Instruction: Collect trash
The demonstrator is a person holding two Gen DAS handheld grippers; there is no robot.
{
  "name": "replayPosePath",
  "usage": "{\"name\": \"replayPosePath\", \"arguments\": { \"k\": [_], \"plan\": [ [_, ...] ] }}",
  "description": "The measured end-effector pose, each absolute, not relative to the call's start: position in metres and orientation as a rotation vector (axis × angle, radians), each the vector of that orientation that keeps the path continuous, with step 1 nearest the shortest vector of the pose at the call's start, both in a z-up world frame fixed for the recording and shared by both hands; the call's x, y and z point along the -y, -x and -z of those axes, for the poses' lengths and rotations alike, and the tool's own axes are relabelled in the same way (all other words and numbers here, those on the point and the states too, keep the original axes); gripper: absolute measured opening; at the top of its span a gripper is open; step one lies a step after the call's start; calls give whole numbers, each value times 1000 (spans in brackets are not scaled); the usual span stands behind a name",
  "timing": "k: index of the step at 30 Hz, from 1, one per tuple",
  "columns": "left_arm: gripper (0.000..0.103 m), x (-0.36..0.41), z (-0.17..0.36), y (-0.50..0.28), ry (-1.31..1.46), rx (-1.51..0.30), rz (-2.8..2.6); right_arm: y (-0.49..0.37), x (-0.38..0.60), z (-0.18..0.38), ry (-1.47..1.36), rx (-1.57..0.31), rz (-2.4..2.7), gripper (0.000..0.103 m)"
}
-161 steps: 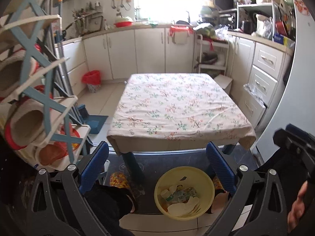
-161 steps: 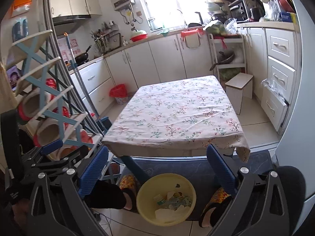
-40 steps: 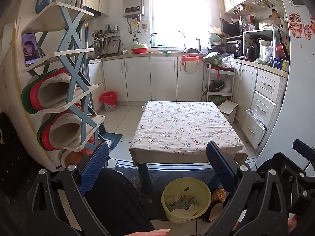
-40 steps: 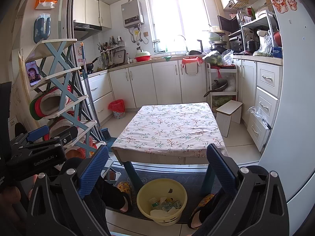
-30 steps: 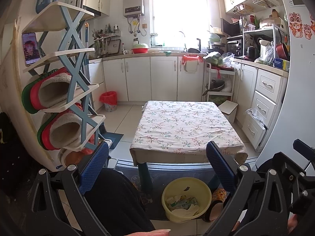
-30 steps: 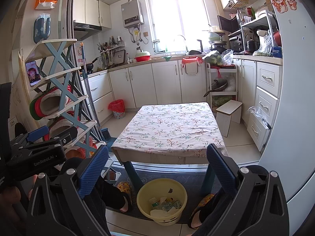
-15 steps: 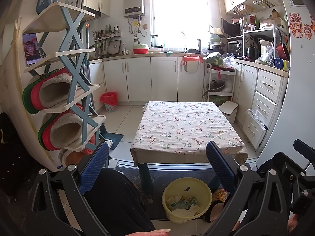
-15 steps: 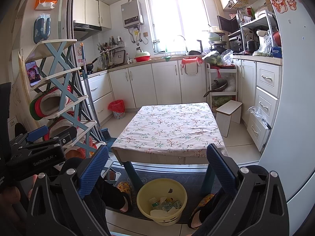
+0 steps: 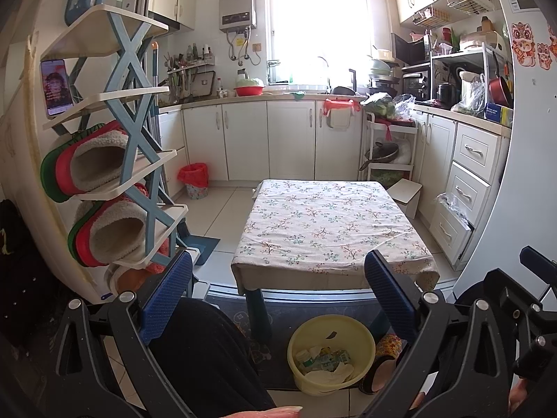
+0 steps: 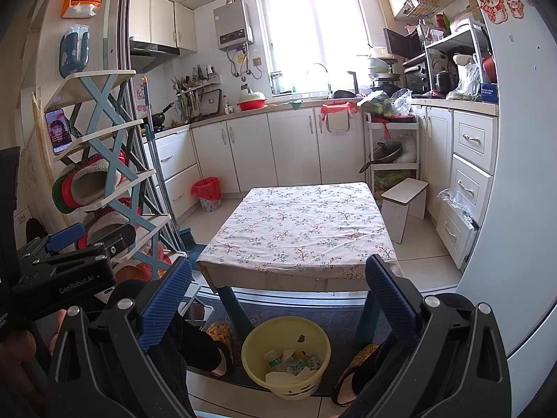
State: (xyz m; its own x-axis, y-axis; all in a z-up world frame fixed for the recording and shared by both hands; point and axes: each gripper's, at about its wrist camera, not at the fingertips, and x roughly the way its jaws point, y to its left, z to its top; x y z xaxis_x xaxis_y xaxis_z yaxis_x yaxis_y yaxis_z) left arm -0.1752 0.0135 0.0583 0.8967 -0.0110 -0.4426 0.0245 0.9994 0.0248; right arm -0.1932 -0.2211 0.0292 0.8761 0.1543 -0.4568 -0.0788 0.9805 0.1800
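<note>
While both grippers idle open, yellow bin (image 9: 330, 351) unmoved (trash (image 10: 292, 365) inside).

From where I steer, both wrist cameras face down the kitchen toward its bright window (image 9: 316, 31), each framed by its own claw's blue fingers. The left view sits close beside the shoe rack (image 9: 132, 132); the right view sits a little to its right, catching the left claw (image 10: 69, 264) at its left edge. Both share the cloth-covered bench (image 9: 327, 226), the yellow basin (image 10: 285, 365) on the floor below, and the white cabinets (image 10: 292, 146) beyond.
</note>
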Motion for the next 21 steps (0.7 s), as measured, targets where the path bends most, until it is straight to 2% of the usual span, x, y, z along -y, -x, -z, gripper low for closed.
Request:
{"name": "replayPosePath", "arguments": {
  "k": [21],
  "plan": [
    [95, -9, -60, 176, -43, -459, 14, 193, 221, -29, -159, -488, -122, 96]
  ]
}}
